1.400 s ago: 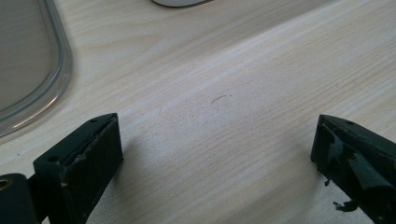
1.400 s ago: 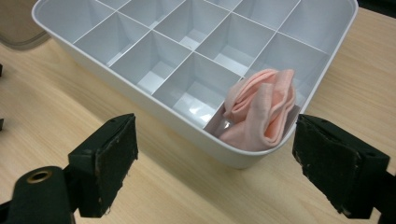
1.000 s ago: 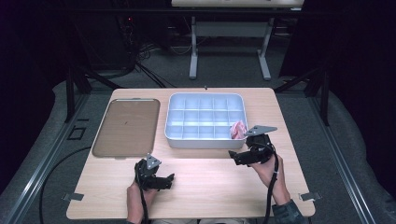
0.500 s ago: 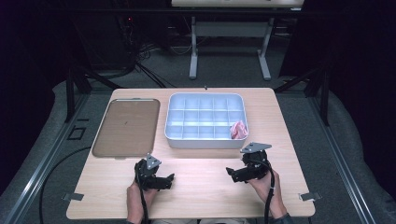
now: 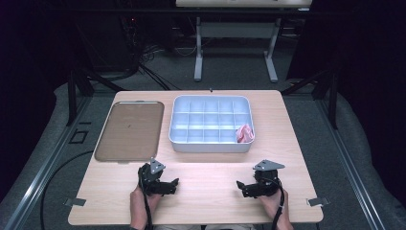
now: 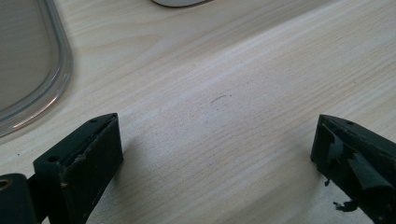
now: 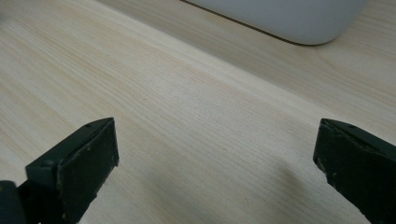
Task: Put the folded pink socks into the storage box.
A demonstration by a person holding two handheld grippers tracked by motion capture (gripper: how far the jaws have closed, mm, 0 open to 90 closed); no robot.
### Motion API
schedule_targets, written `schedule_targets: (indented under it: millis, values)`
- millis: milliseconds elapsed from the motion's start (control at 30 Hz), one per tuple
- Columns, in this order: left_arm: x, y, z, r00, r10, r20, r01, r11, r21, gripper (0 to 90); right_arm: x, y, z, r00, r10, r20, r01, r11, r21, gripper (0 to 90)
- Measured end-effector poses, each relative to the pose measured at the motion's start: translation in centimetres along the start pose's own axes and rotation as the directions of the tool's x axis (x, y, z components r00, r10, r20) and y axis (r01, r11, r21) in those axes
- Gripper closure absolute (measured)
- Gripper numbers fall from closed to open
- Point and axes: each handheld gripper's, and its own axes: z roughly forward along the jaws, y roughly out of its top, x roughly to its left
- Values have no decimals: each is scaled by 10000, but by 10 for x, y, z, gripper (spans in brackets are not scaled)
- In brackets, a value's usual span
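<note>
Pink crumpled item (image 5: 244, 133), which looks like a wrapped sweet or a scrap of soft material, lies in the near right-hand compartment of the white divided tray (image 5: 211, 143), beyond the right gripper (image 5: 243, 187) and a little to its outer side. A second ago that gripper was up at the tray's near right corner, right beside the pink item; half a second ago it was already pulling back, and now it rests low over the bare wooden table (image 5: 206, 191), well clear of the tray. Its jaws stand wide apart with nothing between them, and its own view looks over plain wood grain to the tray's white rounded corner (image 7: 289, 18). The left gripper (image 5: 173, 184) has not shifted; it sits level with the right one, jaws likewise spread wide and empty, with the edge of the brown flat tray (image 6: 28, 70) ahead and to its left. I judge that the drop into the compartment is finished and both hands have returned to a rest pose. The brown tray looks bare, so nothing obvious is left to move.
</note>
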Motion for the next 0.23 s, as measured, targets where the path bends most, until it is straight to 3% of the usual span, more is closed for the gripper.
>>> schedule_targets:
  millis: [233]
  values:
    - [0,0,0,10000,13,3,-13,10000,10,19,-2,-7,2,10000,11,5,-11,10000,-56,0]
